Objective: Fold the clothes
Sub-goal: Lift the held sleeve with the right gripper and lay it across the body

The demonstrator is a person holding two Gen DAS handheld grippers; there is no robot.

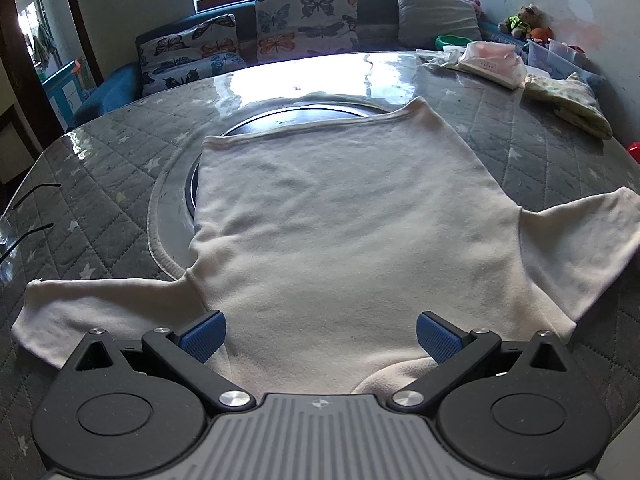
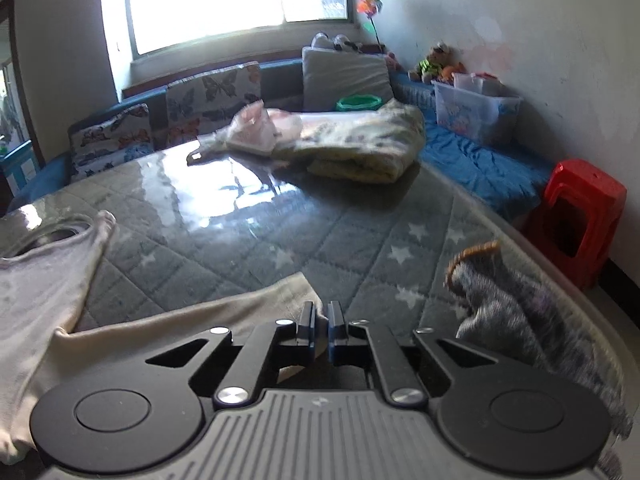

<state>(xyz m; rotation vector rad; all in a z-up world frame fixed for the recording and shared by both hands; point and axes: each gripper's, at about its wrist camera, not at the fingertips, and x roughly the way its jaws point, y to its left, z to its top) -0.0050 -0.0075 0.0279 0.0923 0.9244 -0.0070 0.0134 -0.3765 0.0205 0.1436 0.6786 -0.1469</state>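
Observation:
A white T-shirt (image 1: 340,220) lies spread flat on the quilted grey table, hem at the far side, both sleeves out to the sides, collar end near me. My left gripper (image 1: 320,338) is open, its blue pads (image 1: 204,336) wide apart just above the shirt's collar end, holding nothing. In the right wrist view the shirt's right sleeve (image 2: 192,320) lies in front of my right gripper (image 2: 322,320). Its jaws stand nearly together at the sleeve's end; whether cloth is pinched between them is hidden.
A folded patterned cloth (image 2: 360,148) and a plastic bag (image 2: 256,128) lie at the table's far side. A grey knit garment (image 2: 520,316) sits at the table's right edge. A red stool (image 2: 576,216) stands beyond. A sofa with butterfly cushions (image 1: 304,20) is behind.

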